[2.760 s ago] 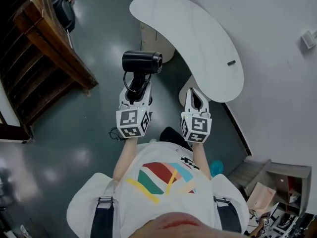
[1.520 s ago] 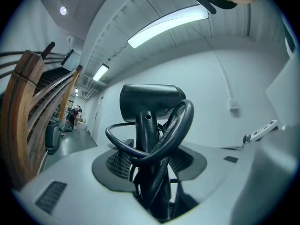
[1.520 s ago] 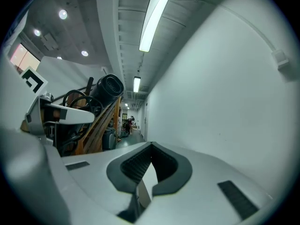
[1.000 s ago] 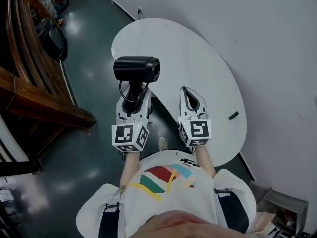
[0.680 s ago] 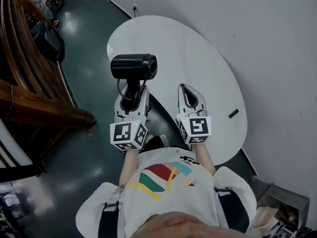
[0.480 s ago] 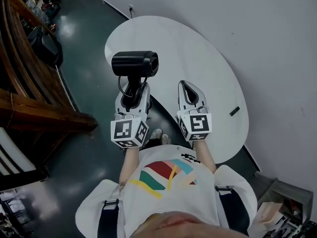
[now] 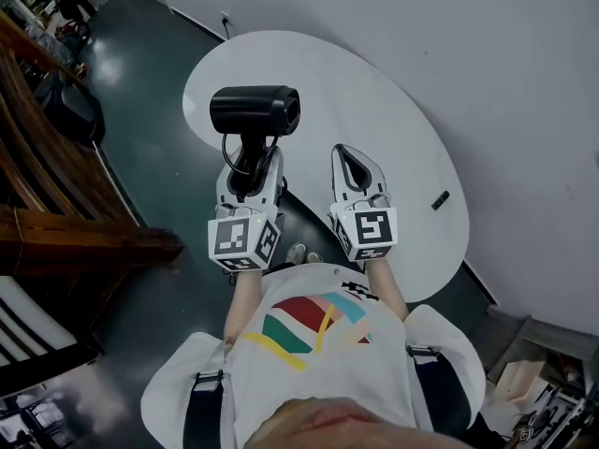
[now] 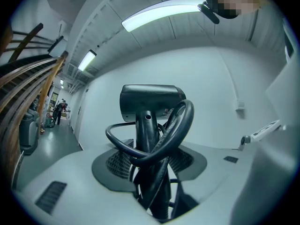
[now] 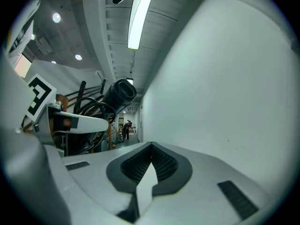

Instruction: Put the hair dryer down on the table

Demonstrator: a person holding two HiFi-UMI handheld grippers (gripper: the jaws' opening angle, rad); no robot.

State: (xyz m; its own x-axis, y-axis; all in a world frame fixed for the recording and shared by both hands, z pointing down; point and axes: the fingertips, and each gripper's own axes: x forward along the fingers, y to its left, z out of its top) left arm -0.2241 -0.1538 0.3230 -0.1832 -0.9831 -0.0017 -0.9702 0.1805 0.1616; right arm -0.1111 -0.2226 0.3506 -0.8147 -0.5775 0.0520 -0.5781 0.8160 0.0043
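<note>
Black hair dryer [image 7: 255,110] clamped in left gripper [image 7: 254,162]; right gripper [image 7: 342,152] closed, empty

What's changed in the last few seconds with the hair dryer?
The person has stepped up to the table: the hair dryer, seen over the floor before, now shows over the table's edge. Nothing was taken or released. The left gripper still clamps it; the right gripper stays shut and empty.

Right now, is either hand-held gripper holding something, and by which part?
The left hand-held gripper holds the hair dryer by its handle. The right hand-held gripper is shut and empty.
</note>
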